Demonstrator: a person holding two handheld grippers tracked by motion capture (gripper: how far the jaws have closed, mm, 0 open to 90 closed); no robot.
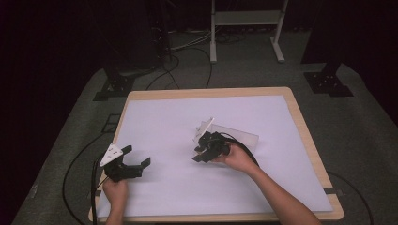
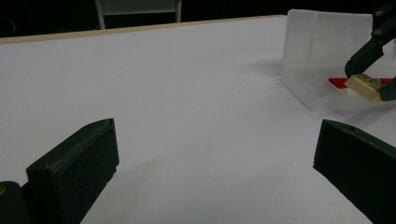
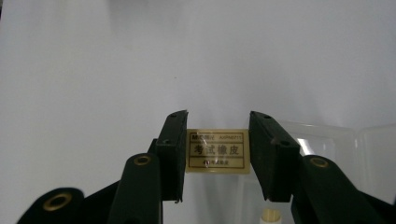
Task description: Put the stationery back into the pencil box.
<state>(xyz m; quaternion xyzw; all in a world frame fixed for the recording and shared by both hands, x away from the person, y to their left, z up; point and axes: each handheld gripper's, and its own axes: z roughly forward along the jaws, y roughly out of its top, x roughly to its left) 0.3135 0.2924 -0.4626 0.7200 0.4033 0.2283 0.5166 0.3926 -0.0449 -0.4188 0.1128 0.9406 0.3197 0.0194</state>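
Note:
My right gripper (image 3: 217, 161) is shut on a small beige eraser (image 3: 217, 150) with a printed label, gripped at its two ends. In the high view this gripper (image 1: 202, 151) hangs at the near left end of a clear plastic box (image 1: 234, 133) in the middle of the table. The left gripper view has the eraser (image 2: 366, 87) just in front of the box (image 2: 322, 51), with a red object (image 2: 337, 81) lying low behind it. My left gripper (image 1: 137, 157) rests near the table's front left. Its jaws (image 2: 215, 154) are wide open with nothing between them.
A white sheet (image 1: 187, 187) covers the wooden table (image 1: 302, 126). A small cream object (image 3: 271, 216) lies in the box (image 3: 359, 154) below my right gripper. Cables and stand feet lie on the floor beyond the table.

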